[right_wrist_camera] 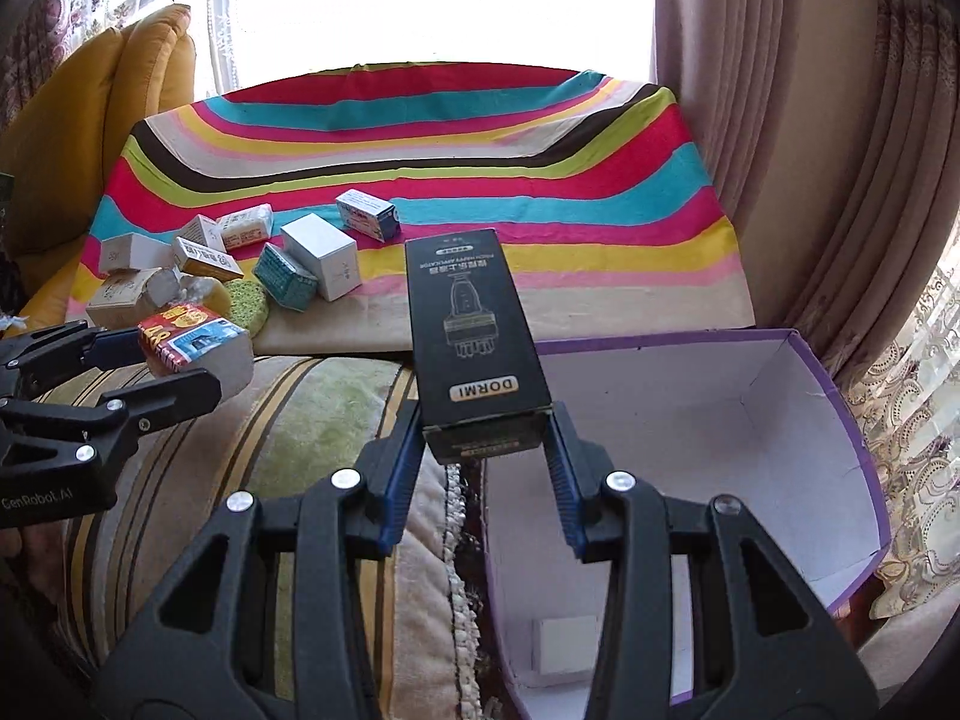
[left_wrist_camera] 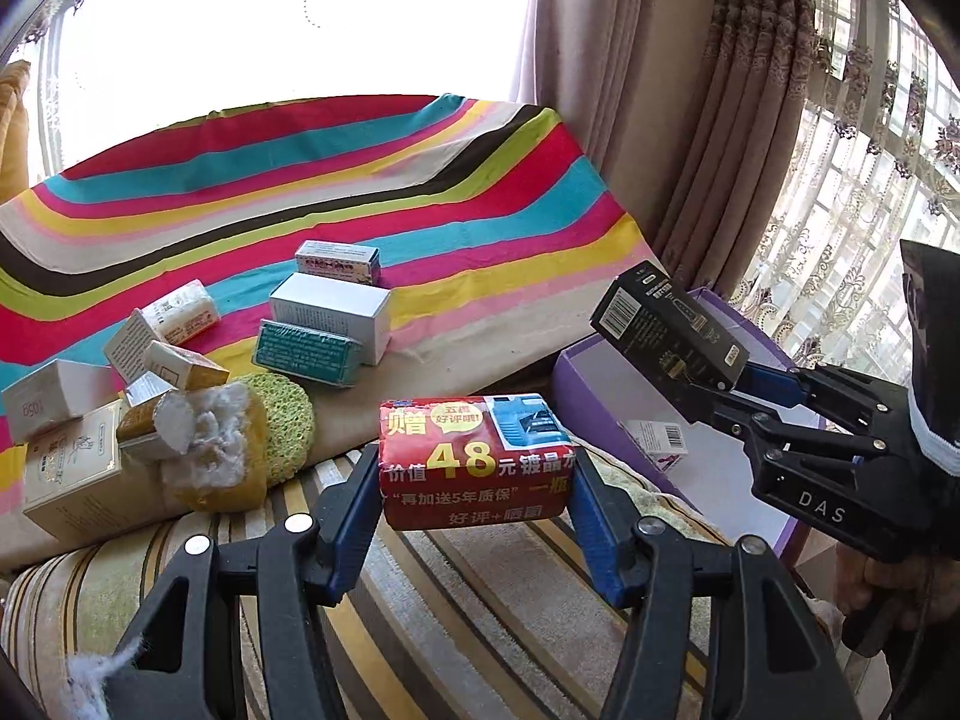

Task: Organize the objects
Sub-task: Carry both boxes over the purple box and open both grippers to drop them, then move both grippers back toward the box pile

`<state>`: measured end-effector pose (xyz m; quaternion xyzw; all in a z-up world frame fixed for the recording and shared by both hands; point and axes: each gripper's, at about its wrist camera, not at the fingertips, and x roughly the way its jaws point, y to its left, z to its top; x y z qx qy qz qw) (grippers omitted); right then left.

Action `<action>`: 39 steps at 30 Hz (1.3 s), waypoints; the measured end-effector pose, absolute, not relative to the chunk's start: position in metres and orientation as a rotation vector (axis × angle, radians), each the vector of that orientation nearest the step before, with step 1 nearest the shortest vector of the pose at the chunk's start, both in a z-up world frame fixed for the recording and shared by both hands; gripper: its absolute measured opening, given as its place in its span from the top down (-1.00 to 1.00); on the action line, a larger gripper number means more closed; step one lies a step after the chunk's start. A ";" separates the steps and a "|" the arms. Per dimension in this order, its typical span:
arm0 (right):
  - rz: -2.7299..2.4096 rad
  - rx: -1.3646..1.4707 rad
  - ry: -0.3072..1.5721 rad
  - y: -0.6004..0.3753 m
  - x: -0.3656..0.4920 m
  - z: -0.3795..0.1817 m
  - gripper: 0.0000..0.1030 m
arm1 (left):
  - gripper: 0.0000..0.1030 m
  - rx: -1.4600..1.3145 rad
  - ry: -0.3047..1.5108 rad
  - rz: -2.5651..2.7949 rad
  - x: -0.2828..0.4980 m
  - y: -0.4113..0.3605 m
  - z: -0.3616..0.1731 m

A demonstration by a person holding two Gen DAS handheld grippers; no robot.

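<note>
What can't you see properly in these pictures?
- Purple box floor: right wrist view, partly hidden by the right gripper and black DORMI box.
- Small print on the white cartons: too small in both views.
- Outside the window: washed out by glare.
- Red package underside: left wrist view, facing away.

Strong daylight pours in through the window (left_wrist_camera: 288, 30) behind the striped cloth (left_wrist_camera: 360, 180), and the glass is blown out to plain white in both views. The cloth's colours stay bright and sharp. The curtain (right_wrist_camera: 780, 120) folds look dimmer. Straight edges bow towards the frame borders, and the corners fall off into black. The nearest black parts sit slightly soft.
</note>
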<state>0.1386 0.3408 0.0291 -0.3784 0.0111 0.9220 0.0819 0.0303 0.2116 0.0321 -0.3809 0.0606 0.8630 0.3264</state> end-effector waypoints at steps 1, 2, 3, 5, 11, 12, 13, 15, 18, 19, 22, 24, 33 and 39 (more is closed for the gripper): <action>2.739 -1.135 0.050 0.348 0.143 0.028 0.14 | -0.16 -0.995 0.169 2.251 0.032 0.217 0.032; 2.724 -1.139 0.066 0.354 0.147 0.026 0.14 | -0.16 -0.994 0.175 2.240 0.032 0.223 0.032; 2.709 -1.143 0.083 0.360 0.151 0.023 0.14 | -0.16 -0.993 0.182 2.228 0.032 0.229 0.032; 2.678 -1.149 0.121 0.373 0.158 0.019 0.14 | -0.16 -0.989 0.203 2.207 0.034 0.241 0.032; 2.595 -1.153 0.207 0.407 0.181 0.010 0.14 | -0.16 -0.968 0.267 2.131 0.039 0.281 0.033; 2.582 -1.151 0.216 0.412 0.184 0.009 0.14 | -0.16 -0.967 0.277 2.114 0.041 0.287 0.033; 2.570 -1.149 0.226 0.417 0.187 0.008 0.14 | -0.16 -0.966 0.287 2.098 0.043 0.294 0.032; 2.547 -1.146 0.249 0.426 0.194 0.006 0.14 | -0.16 -0.964 0.312 2.071 0.046 0.306 0.030; 2.517 -1.142 0.273 0.437 0.202 0.004 0.14 | -0.16 -0.957 0.331 2.025 0.052 0.321 0.030; 2.508 -1.140 0.283 0.441 0.205 0.003 0.14 | -0.16 -0.954 0.336 2.009 0.053 0.325 0.029; 2.487 -1.136 0.300 0.449 0.211 0.002 0.13 | -0.16 -0.945 0.356 1.969 0.059 0.337 0.029; 2.478 -1.135 0.304 0.452 0.213 0.002 0.13 | -0.18 -0.948 0.355 1.943 0.062 0.343 0.028; 2.500 -1.148 0.292 0.445 0.209 0.005 0.13 | -0.32 -0.978 0.305 1.970 0.055 0.334 0.028; 2.529 -1.172 0.302 0.436 0.206 0.006 0.11 | -0.32 -0.990 0.253 2.013 0.046 0.311 0.029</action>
